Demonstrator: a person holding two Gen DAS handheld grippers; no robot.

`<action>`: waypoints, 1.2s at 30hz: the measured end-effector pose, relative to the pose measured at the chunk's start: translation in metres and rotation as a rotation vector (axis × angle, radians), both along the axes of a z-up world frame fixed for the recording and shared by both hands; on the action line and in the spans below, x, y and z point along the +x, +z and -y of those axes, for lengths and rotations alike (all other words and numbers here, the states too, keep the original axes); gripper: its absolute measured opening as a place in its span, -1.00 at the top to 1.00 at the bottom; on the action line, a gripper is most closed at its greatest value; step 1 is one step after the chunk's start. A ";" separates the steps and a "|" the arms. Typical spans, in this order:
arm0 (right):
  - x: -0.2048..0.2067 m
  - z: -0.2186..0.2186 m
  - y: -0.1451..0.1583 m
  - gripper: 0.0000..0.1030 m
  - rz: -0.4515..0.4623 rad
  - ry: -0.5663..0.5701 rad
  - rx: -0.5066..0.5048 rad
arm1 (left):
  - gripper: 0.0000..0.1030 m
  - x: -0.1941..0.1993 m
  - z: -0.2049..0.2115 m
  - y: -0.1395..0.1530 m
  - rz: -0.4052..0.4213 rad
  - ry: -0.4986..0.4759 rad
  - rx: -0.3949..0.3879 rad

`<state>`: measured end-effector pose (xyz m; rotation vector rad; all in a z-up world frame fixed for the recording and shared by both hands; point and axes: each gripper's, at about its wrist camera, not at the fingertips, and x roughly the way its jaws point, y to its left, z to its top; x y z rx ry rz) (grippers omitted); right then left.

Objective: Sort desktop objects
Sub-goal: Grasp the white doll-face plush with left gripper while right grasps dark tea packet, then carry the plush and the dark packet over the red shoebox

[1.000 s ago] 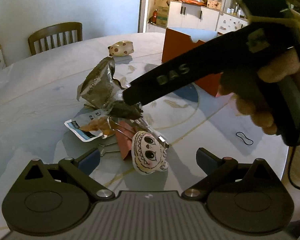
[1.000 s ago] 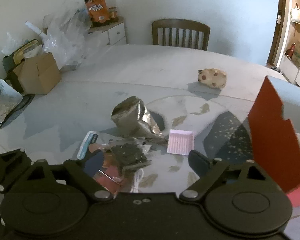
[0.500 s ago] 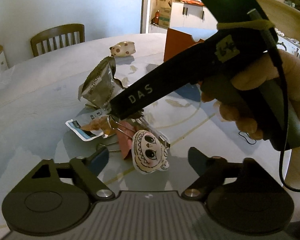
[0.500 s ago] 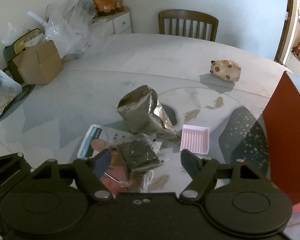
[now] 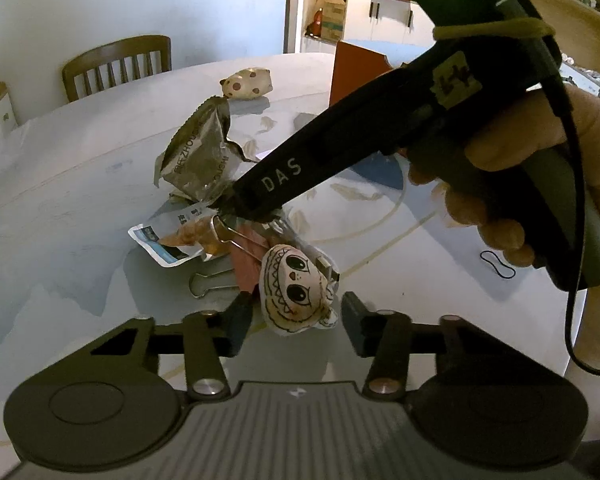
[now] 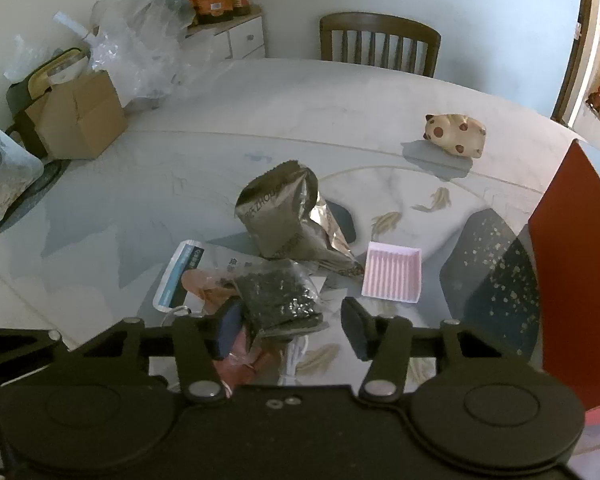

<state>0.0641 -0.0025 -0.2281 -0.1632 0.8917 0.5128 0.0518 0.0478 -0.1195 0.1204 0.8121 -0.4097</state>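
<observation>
Both tools are closing: the left tool narrows around the cartoon-face charm, the right tool around the dark packet, just beside the foil bag on the surface. Neither visibly clamps yet; two pickups seem imminent.

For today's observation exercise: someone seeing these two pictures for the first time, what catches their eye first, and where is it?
A doll with big cartoon eyes lies between the closing jaws of the left hand-held gripper, low in the left view. Above it the right hand-held gripper, held in a hand, slants across the frame, its jaws closing around a dark packet. Further back on the table sit a crumpled foil bag and a spotted pig.
</observation>
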 end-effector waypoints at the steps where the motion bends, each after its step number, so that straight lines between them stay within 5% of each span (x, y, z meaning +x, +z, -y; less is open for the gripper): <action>1: 0.000 0.000 0.000 0.04 0.002 0.001 -0.001 | 0.17 0.000 0.000 0.000 -0.001 -0.002 0.008; 18: -0.011 0.013 0.010 0.49 0.033 -0.011 -0.017 | 0.40 -0.002 -0.002 0.003 -0.009 0.012 -0.037; 36: -0.029 0.045 0.030 0.53 0.070 -0.082 -0.019 | 0.40 0.000 0.001 0.028 0.022 0.023 -0.112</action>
